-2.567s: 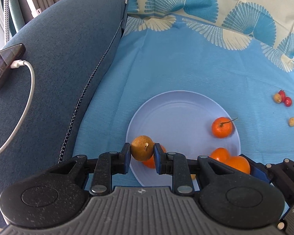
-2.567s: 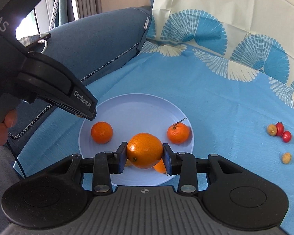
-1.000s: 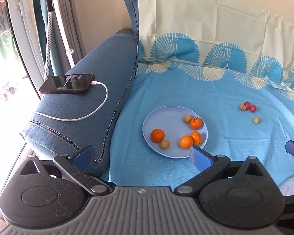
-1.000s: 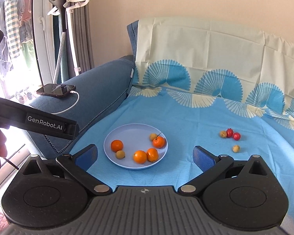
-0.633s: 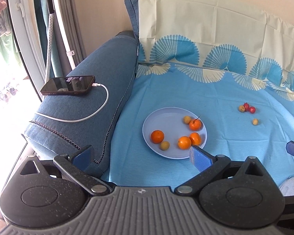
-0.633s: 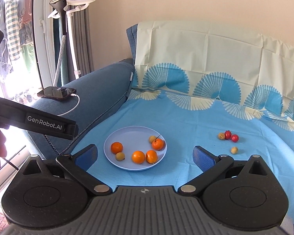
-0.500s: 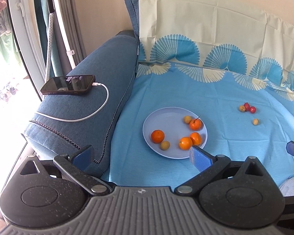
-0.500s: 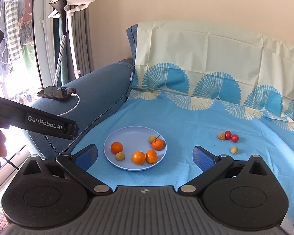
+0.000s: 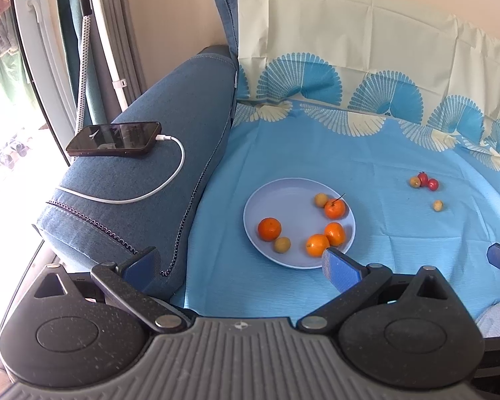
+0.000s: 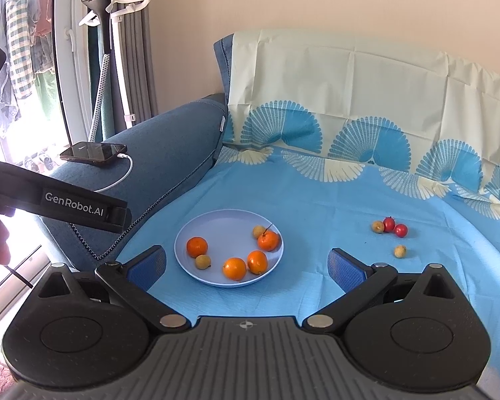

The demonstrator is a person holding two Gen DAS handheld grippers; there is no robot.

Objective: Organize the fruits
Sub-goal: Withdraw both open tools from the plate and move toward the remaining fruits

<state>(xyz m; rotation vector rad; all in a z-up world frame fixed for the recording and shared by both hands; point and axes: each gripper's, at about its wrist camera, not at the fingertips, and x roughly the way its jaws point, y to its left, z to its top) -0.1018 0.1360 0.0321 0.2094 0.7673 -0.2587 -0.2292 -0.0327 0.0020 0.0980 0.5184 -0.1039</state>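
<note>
Left wrist view: left tool (image 9: 240, 265) spread wide, nothing in it. Plate (image 9: 283, 193) just ahead of its right finger, carrying four oranges (image 9: 269, 229) and two small yellow fruits.

Right wrist view: right tool (image 10: 246, 265) wide, empty. Plate (image 10: 216, 221) ahead between the fingers; loose red and yellow fruits (image 10: 389, 224) ahead-right on the blue cloth (image 10: 316, 200).

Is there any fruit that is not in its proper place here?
Yes. Four small fruits lie loose on the blue cloth, right of the plate: two red ones and two yellowish ones. The oranges are already on the plate.
</note>
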